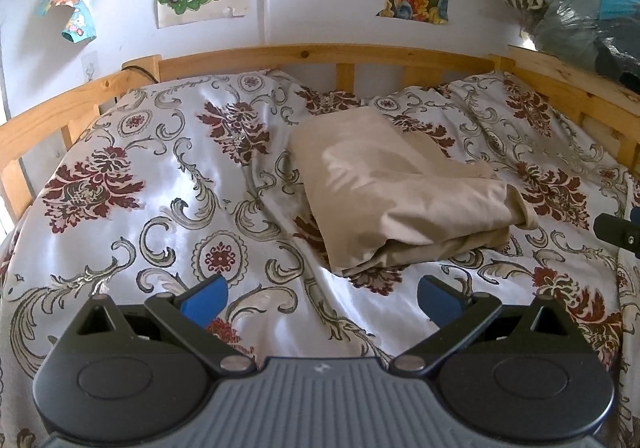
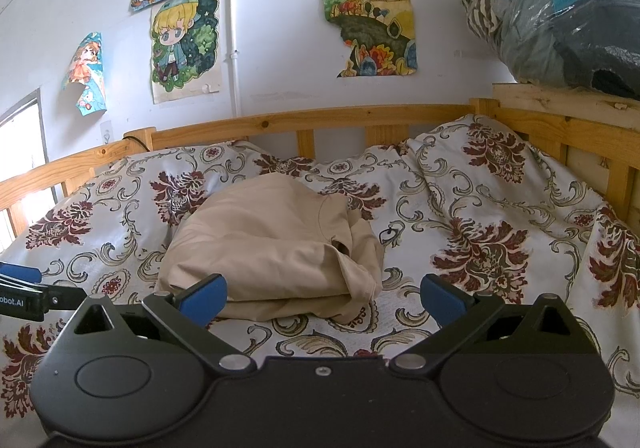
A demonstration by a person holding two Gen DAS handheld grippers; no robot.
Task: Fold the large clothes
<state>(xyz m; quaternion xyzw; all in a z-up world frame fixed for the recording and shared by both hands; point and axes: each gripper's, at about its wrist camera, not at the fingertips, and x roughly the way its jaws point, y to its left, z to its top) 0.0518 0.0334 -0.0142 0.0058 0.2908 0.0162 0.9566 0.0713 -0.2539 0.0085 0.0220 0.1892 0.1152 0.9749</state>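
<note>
Beige garment [image 1: 400, 192] lies folded mid-frame on the bed [image 1: 160, 176]: soft, light, floppy; best pinched at its lower layered edge. Left tool [image 1: 322, 298] and right tool [image 2: 323, 298] both gape wide, empty.

Both wrist views face the bed [image 1: 168, 168] headboard, side by side.

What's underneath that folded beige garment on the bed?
The beige garment lies directly on the floral bedspread, whose red and grey pattern shows all around it. Its own folded layers show at the near edge. Whatever lies beneath its middle is covered and cannot be seen.
</note>
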